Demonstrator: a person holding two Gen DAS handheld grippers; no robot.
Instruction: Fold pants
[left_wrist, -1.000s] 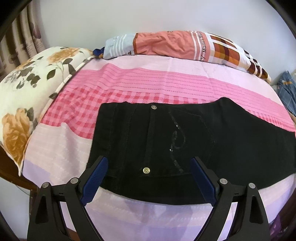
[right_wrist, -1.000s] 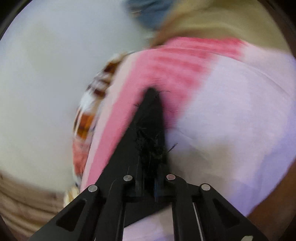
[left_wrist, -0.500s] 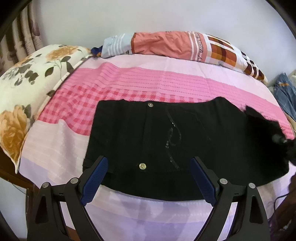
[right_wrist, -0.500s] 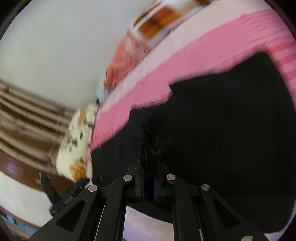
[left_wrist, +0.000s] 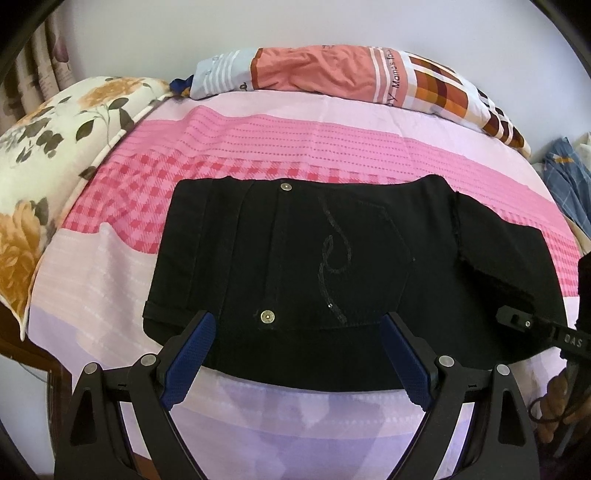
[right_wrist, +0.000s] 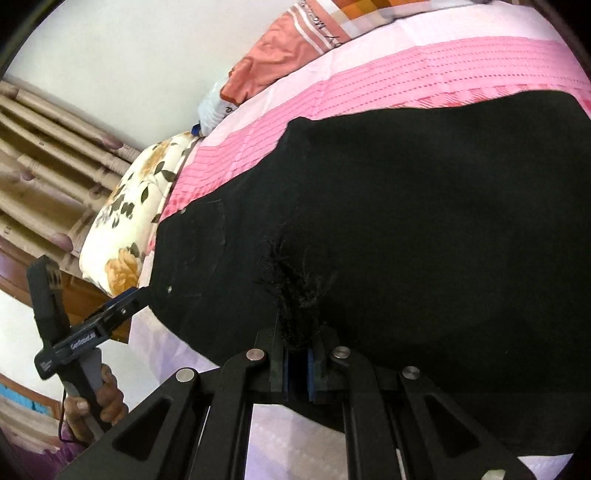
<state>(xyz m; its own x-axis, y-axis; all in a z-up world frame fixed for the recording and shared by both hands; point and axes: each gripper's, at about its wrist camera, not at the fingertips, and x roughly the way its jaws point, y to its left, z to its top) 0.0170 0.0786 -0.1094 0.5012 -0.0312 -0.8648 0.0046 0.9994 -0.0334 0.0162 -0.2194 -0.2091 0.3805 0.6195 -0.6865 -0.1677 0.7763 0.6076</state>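
Black pants lie flat on the bed, waistband end toward 9 o'clock in the left wrist view, a leg end doubled back over the rest at 3 o'clock. Left gripper hovers at the near edge w/ fingers spread wide, nothing between them. Right gripper: fingers pressed together, pinching the frayed hem. Floral pillow at 9, patterned pillow at 12.

left wrist view faces down across bed; right wrist view closer, tilted; both share pants.
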